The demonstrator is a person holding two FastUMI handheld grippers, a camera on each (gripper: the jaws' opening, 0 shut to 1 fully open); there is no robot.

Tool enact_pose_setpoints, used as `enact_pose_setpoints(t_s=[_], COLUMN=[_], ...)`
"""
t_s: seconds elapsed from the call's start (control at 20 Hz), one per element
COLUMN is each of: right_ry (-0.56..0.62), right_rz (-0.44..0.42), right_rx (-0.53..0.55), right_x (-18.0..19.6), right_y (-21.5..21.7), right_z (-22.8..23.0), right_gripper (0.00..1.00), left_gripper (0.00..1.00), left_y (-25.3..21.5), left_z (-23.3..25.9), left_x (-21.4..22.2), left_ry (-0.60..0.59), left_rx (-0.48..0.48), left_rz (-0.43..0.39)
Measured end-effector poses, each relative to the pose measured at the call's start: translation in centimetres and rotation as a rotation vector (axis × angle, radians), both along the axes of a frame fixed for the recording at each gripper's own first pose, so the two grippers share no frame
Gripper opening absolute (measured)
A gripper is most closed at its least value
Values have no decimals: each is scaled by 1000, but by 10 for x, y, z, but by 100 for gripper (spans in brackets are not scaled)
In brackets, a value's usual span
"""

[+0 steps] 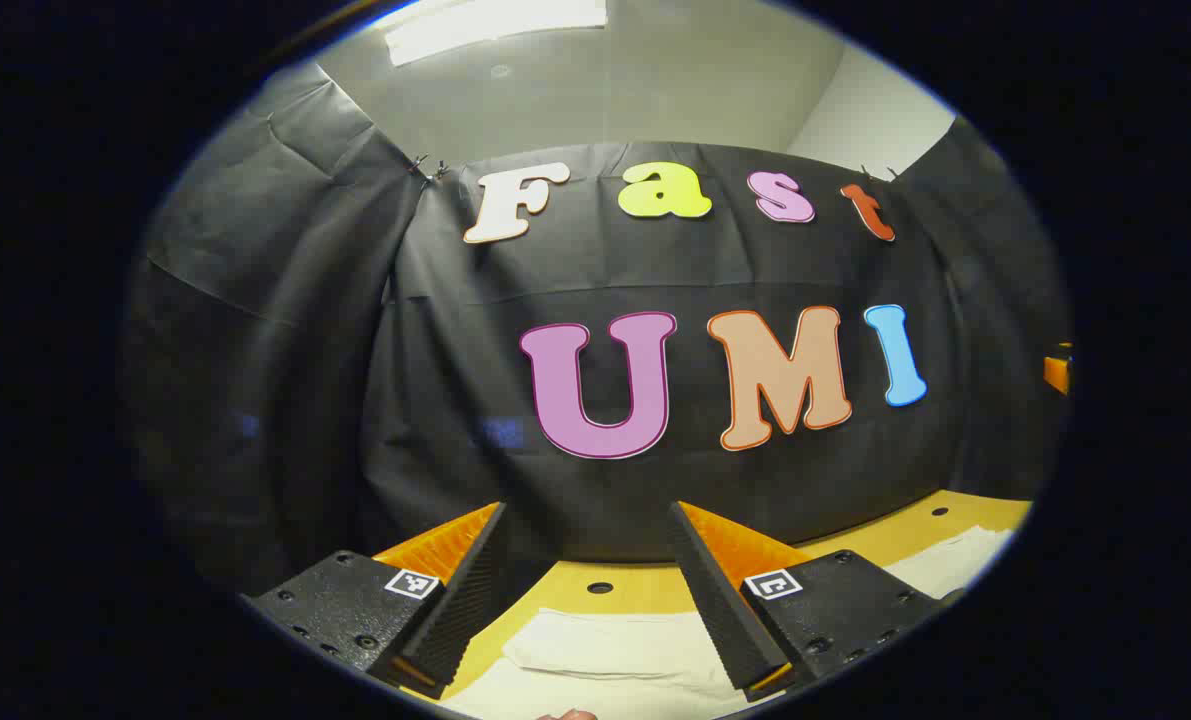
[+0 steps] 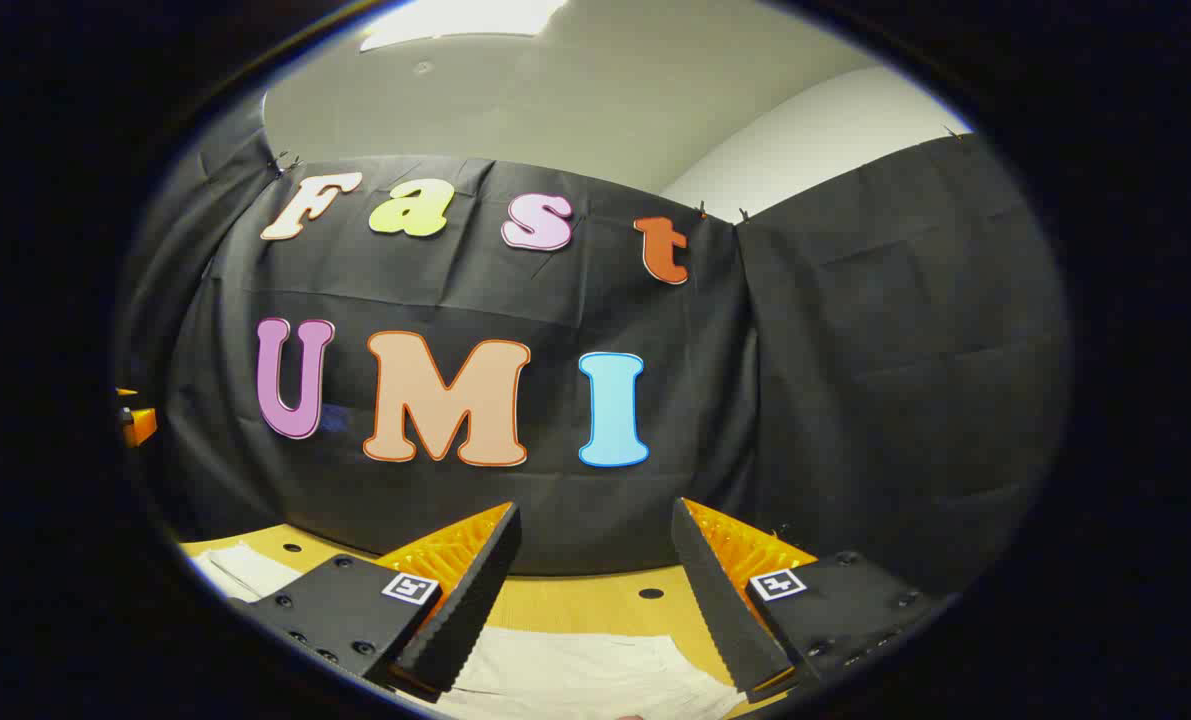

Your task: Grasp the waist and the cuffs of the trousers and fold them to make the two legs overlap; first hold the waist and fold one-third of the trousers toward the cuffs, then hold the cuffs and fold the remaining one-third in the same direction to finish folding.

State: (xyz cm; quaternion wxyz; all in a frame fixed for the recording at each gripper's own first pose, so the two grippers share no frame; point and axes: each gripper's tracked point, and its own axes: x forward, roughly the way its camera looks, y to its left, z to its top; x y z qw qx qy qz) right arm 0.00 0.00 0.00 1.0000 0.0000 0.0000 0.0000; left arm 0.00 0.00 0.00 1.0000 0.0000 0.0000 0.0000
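- trousers are plain cream/off-white, no pattern
- table is yellowish wood with small dark holes
- booth wall cloth is plain black
- ceiling looks pale grey

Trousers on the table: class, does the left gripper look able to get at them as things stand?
Probably yes. The left gripper is open, its fingers apart, and the pale trousers lie flat on the wooden table just below and ahead, with nothing between. It would likely only need to tilt down.

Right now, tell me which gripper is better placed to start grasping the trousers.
Neither clearly. The left gripper and right gripper both stand open above the trousers on the table, cloth beneath each; probably both together.
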Motion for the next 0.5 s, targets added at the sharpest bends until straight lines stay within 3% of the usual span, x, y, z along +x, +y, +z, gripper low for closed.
enact_pose_setpoints(t_s=[0.3, 0.5], right_ry=[10, 23], right_rz=[18, 12], right_rx=[-5, -7], right_x=[6, 9], right_y=[5, 2], right_z=[-4, -10], right_gripper=[98, 97], left_gripper=[99, 96], left_y=[-9, -6], left_z=[-11, -20], left_x=[8, 11], left_ry=[28, 42], left_rx=[26, 26], left_rz=[-21, -15])
